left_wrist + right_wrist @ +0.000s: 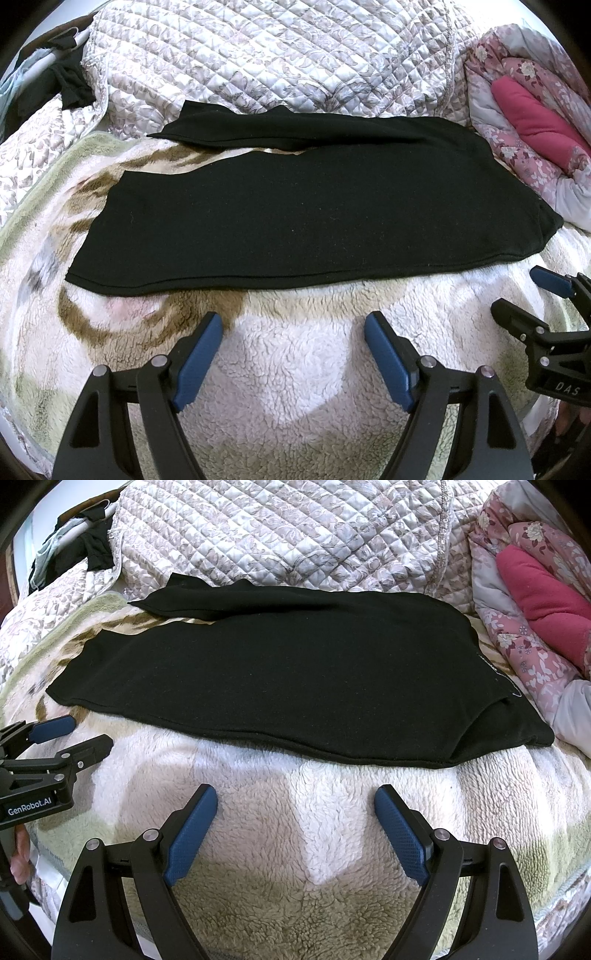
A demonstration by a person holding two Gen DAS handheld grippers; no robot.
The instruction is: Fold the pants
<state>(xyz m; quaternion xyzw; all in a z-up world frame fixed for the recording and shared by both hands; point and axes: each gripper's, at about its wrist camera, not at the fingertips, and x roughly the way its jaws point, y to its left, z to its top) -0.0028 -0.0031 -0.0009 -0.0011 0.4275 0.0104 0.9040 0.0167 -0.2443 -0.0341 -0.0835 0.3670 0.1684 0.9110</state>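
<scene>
Black pants (295,210) (280,679) lie flat across a fleece blanket, legs pointing left and the waist at the right. The far leg is slightly spread from the near one at the left end. My left gripper (293,325) hovers open just in front of the pants' near edge, nothing between its blue pads. My right gripper (295,799) is open too, short of the same edge. Each gripper shows in the other's view: the right one (524,291) at the right edge, the left one (86,731) at the left edge.
A cream and brown fleece blanket (295,369) covers the bed under the pants. A quilted floral cover (277,55) rises behind. A pink floral quilt with a magenta lining (528,122) is bunched at the right. Dark clothes (66,81) lie at the far left.
</scene>
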